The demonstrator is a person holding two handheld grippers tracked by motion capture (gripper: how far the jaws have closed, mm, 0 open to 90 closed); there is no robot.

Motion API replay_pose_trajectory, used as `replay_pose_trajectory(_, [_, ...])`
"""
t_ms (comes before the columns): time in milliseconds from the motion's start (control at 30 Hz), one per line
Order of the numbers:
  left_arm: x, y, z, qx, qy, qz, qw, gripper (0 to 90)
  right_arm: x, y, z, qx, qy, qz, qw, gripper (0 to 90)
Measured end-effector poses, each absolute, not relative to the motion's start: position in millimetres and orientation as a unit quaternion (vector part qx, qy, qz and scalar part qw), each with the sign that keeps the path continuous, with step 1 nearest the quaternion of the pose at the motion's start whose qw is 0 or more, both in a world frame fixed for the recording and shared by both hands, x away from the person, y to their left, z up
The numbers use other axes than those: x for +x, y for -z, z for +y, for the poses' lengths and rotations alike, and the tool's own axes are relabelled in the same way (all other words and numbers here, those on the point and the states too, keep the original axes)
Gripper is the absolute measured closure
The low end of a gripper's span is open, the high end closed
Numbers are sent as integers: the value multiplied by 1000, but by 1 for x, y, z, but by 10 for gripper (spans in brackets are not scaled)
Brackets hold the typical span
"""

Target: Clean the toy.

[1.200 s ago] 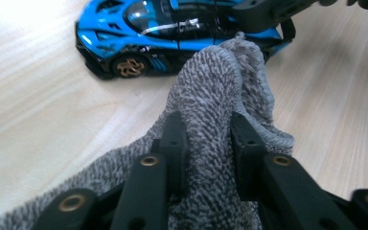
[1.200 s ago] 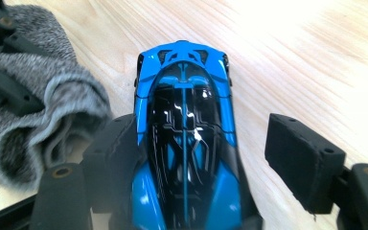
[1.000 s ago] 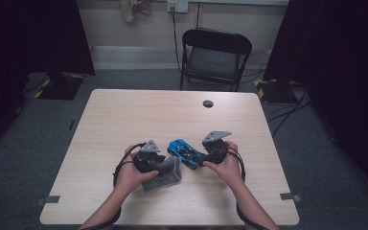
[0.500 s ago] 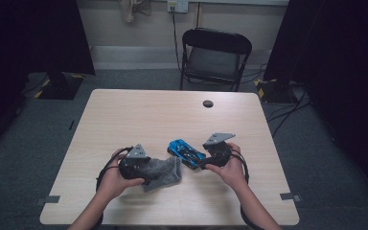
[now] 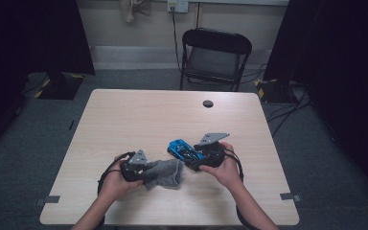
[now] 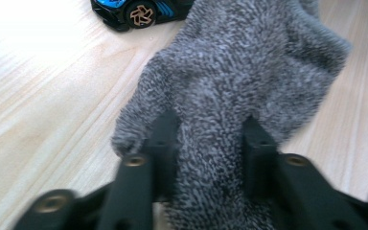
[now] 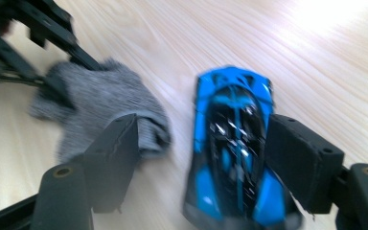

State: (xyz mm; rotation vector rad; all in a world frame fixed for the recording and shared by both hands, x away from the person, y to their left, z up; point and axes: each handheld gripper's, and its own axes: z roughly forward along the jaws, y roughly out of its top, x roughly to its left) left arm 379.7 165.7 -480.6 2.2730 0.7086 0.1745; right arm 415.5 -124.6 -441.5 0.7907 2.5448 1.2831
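A grey sock (image 5: pixel 165 172) lies near the front of the wooden table (image 5: pixel 139 120). My left gripper (image 5: pixel 135 167) is shut on its left end. In the left gripper view the sock (image 6: pixel 249 62) bunches between the two jaws of that gripper (image 6: pixel 211 139). A blue toy car (image 5: pixel 181 148) rests just right of the sock. My right gripper (image 5: pixel 196 160) is open and straddles it. In the right gripper view the car (image 7: pixel 232 143) lies against the right jaw, while the left jaw hangs over the sock's edge (image 7: pixel 105 105).
A small black round disc (image 5: pixel 208 103) lies near the table's far edge. A black folding chair (image 5: pixel 214 55) stands behind the table. Tape marks (image 5: pixel 290 196) sit at the front corners. Bare tabletop stretches across the far half.
My left gripper has drawn back to the left and a little nearer the person, so more of the sock shows. The right gripper and the car have barely moved.
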Motion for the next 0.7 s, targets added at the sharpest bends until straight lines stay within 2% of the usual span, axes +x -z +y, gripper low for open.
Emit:
replay_pose_trajectory(400, [385, 476, 145, 894, -42, 236, 378, 685, 409, 444, -93, 218, -448, 865, 59, 294])
replay_pose_trajectory(433, [385, 476, 144, 891, -45, 236, 384, 658, 408, 445, -91, 215, -447, 866, 57, 296])
replay_pose_trajectory(467, [385, 475, 143, 890, -52, 236, 388, 592, 408, 447, -89, 213, -447, 867, 53, 300])
replay_pose_trajectory(533, [386, 472, 145, 882, -64, 242, 400, 402, 407, 449, -87, 210, -445, 869, 52, 303])
replay_pose_trajectory(567, [385, 469, 148, 877, -68, 245, 408, 346, 407, 451, -86, 210, -445, 869, 49, 302])
replay_pose_trajectory(700, [383, 460, 164, 866, -80, 256, 423, 229, 405, 455, -86, 208, -446, 869, 48, 300])
